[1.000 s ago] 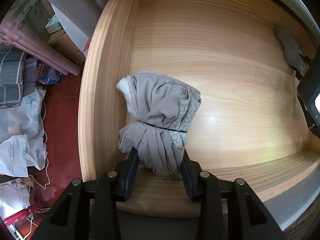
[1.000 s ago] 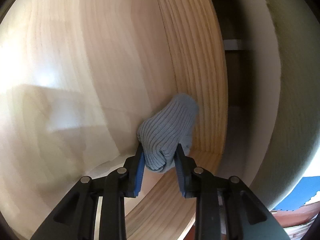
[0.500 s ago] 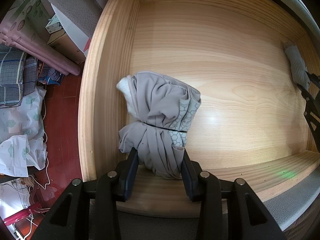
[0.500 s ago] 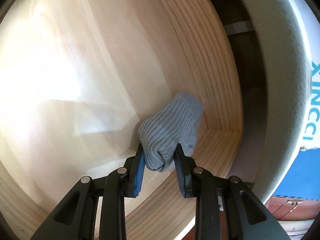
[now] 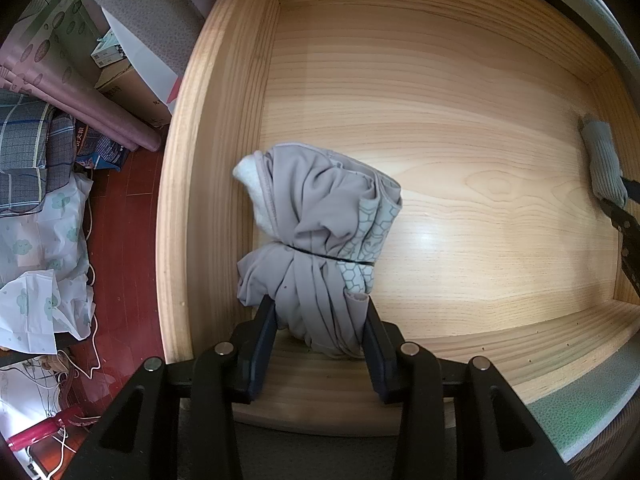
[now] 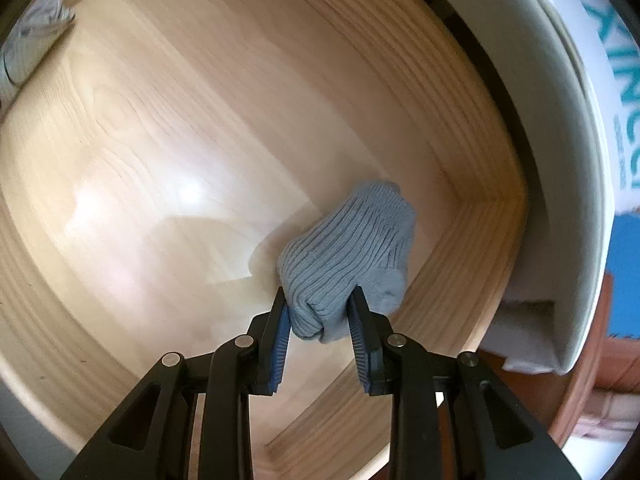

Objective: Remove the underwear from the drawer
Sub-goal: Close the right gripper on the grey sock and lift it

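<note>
My left gripper [image 5: 320, 312] points straight down into the pale pine drawer with the glossy bottom [image 5: 440, 140], and its two black pads are pressed against the lower end of the grey rolled underwear bundle tied round the middle with a thin black band [image 5: 316, 240]. The bundle shows a pale honeycomb print on one fold and a white lining at its far end. It lies on the drawer bottom close to the drawer's left wall, reaching from the front edge toward the middle.

My right gripper [image 6: 320, 312] is pinched on the blue-grey ribbed knit roll [image 6: 352, 256], its blue-faced pads squeezing the roll's near end. The roll hangs clear above the drawer bottom [image 6: 180, 140], in the corner where the right wall meets the front wall. In the left wrist view that same roll [image 5: 604, 164] sits at the drawer's right edge, with my right tool's black fingers closed on its lower end.

From the right wrist view the grey bundle [image 6: 36, 36] is at the far side of the drawer. Outside the left wall, printed cloths [image 5: 44, 232] lie on a red-brown floor [image 5: 128, 240].
</note>
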`<action>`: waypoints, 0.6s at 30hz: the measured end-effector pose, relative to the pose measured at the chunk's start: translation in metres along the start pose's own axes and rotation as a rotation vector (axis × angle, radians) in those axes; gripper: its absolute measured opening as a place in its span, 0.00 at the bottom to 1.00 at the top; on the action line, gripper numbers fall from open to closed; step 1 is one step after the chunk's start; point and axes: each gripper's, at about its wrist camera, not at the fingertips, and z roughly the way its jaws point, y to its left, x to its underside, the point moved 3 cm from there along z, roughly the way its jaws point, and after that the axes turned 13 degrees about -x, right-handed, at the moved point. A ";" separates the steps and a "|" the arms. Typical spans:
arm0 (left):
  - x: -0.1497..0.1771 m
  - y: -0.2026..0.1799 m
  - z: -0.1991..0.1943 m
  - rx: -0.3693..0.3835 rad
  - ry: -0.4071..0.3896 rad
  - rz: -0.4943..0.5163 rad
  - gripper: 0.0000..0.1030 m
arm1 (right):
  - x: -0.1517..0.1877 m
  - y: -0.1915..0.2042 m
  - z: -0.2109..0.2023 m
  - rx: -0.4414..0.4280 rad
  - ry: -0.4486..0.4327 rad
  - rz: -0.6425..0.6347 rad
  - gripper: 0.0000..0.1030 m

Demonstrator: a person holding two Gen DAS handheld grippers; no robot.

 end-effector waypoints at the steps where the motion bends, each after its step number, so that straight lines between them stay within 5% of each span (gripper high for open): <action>1: 0.000 0.000 0.000 0.000 0.000 0.000 0.40 | 0.000 0.001 0.000 -0.021 0.003 0.018 0.25; 18: 0.000 0.000 0.000 -0.001 0.000 0.000 0.40 | 0.021 0.001 -0.012 -0.534 0.090 0.568 0.25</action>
